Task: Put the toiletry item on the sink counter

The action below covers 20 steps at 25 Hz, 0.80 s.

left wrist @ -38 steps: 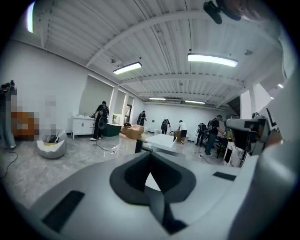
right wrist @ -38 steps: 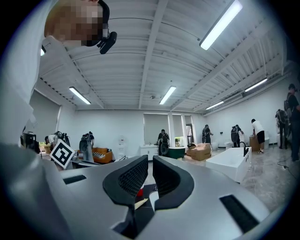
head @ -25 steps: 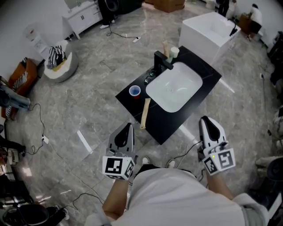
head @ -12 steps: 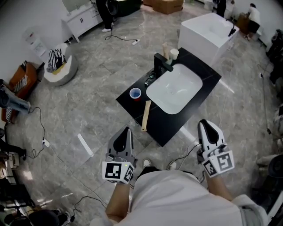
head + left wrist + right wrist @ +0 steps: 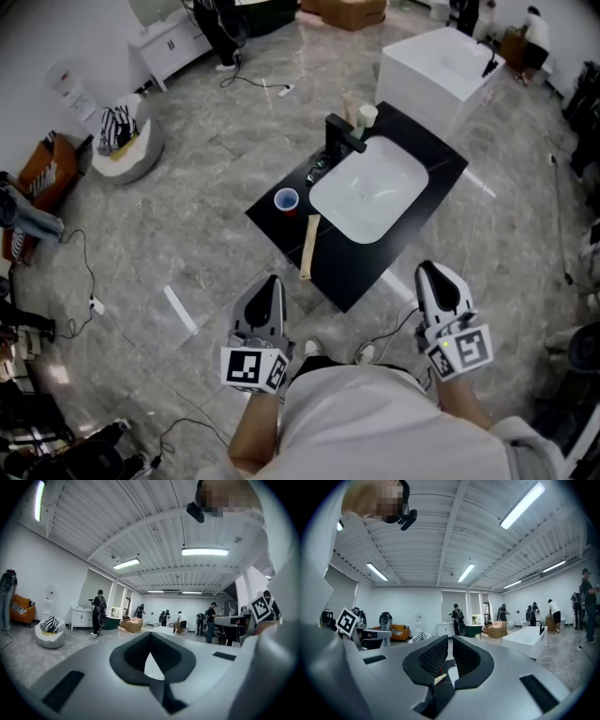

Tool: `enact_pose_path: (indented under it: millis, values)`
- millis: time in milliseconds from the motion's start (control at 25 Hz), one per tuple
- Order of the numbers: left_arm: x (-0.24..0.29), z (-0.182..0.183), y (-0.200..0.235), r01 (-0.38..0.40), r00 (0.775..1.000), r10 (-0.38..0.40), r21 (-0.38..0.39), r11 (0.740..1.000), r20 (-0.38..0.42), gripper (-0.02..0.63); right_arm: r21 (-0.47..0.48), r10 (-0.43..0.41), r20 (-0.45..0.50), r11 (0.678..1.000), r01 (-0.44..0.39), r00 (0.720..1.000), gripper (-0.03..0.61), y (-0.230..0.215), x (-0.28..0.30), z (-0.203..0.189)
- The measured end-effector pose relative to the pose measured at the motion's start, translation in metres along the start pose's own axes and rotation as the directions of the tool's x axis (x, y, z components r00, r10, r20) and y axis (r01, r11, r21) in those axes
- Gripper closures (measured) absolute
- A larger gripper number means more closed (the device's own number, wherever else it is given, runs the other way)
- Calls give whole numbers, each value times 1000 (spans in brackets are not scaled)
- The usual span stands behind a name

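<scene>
A black sink counter (image 5: 361,272) with a white basin (image 5: 367,187) stands on the floor ahead of me. On its left part lie a wooden-handled toiletry item (image 5: 307,244) and a blue cup (image 5: 286,199). Two pale bottles (image 5: 361,112) stand behind the black faucet (image 5: 342,131). My left gripper (image 5: 270,281) (image 5: 150,634) is shut and empty, short of the counter's near corner. My right gripper (image 5: 434,270) (image 5: 448,641) is level with it on the right, with its jaws together and nothing between them. Both point level toward the counter.
A white tub-like block (image 5: 441,66) stands behind the counter. A round white seat with striped cloth (image 5: 127,141), a white cabinet (image 5: 173,37) and an orange chair (image 5: 42,164) lie to the left. Cables (image 5: 84,272) trail over the grey floor. Several people stand far off.
Both grippers sit slightly lower in the head view than a second ago. Nothing on the counter has moved and both grippers' jaws look the same.
</scene>
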<state>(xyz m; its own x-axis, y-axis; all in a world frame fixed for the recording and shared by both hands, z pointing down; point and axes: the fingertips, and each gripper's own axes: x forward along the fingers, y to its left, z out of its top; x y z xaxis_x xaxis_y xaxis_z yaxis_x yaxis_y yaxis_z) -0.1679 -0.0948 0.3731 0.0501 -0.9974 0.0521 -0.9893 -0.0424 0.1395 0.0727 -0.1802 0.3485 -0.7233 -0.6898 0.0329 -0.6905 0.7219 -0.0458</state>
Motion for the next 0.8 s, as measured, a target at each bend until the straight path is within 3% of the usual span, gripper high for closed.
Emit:
enact_pose_path:
  millis: [800]
  values:
    - [14, -5, -7, 40, 999, -40, -17, 999, -9, 611, 5, -45, -18, 999, 45, 999, 525, -9, -6, -7]
